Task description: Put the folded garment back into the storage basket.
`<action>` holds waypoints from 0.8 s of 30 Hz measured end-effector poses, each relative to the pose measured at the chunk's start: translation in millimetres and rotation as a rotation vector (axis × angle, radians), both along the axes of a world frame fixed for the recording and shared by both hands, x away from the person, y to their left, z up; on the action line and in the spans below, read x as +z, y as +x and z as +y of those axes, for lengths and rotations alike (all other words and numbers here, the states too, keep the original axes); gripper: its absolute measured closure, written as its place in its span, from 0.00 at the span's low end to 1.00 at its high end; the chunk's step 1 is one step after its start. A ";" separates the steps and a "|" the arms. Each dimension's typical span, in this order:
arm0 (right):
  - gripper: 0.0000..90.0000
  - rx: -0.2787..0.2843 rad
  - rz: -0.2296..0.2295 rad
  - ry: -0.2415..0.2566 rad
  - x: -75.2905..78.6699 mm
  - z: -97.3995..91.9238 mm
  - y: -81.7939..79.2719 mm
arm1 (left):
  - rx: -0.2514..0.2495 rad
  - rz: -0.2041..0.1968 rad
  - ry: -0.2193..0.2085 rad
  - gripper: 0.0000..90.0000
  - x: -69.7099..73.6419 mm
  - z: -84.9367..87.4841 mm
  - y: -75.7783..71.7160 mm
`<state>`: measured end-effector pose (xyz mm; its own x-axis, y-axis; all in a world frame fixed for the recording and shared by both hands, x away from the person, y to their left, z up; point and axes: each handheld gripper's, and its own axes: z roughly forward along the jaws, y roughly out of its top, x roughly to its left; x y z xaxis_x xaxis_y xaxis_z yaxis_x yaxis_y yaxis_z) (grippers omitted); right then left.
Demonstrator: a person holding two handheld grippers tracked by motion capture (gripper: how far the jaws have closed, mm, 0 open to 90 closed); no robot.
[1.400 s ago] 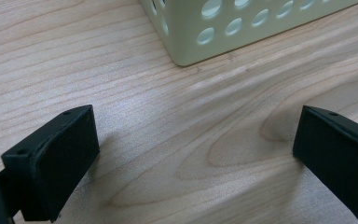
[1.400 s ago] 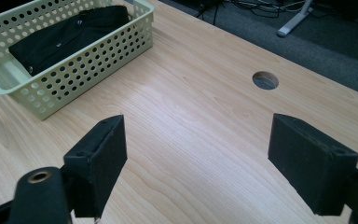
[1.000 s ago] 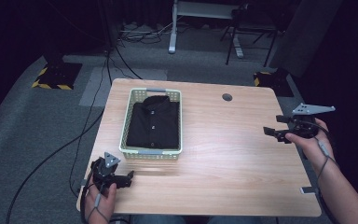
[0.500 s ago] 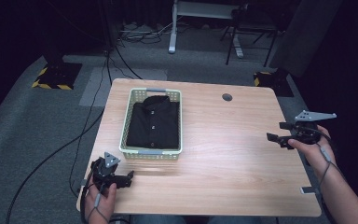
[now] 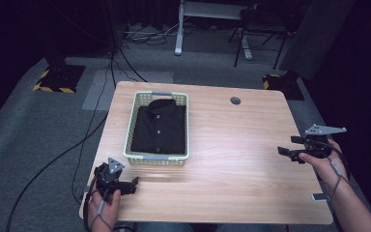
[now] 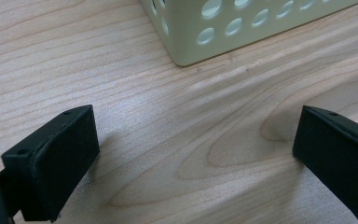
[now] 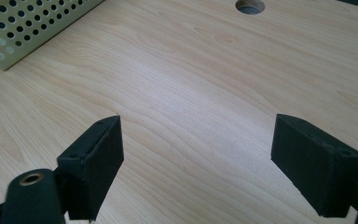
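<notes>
Wood, high view: we see a pale wooden table with a round cable hole toward the upper middle of the frame.
Basket, high view: a pale green perforated plastic basket stands left of centre, and a folded black buttoned shirt lies flat inside it, collar toward the far end; we judge it was folded to fit the walls.
Left gripper, high view: the left gripper sits low at the lower left, just below the basket's near corner, held by a hand; nothing is in it.
Right gripper, high view: the right gripper hangs near the right edge, well apart from the basket, pointing left across bare wood; we take both as waiting off to the sides so the basket is unobstructed.
Left gripper view: our two black jaws stand wide at the lower corners with only wood grain between them; the basket's corner is at the top, near but not touching.
Right gripper view: the jaws are spread wide and empty over bare wood; the basket's side fills the upper left, the cable hole the top edge.
</notes>
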<state>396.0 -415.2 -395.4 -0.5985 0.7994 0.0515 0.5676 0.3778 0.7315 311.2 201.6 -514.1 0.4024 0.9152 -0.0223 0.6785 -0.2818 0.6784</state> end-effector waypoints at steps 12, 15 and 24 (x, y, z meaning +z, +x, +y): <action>0.18 -0.027 0.038 0.005 -24.1 -12.9 -6.5 | 0.000 0.000 0.000 0.00 0.0 0.0 0.0; 0.18 -0.030 0.049 0.007 -31.2 -15.4 -7.9 | 0.001 -0.001 0.000 0.00 -0.1 0.0 -0.3; 0.17 -0.039 0.072 -0.002 -48.6 -20.9 -12.7 | 0.001 -0.001 0.000 0.00 -0.1 0.0 -0.3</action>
<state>383.3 -436.1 -444.0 -0.5618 0.8221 0.0920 0.6333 0.3559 0.6872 310.8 201.6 -514.2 0.4015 0.9156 -0.0224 0.6784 -0.2809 0.6789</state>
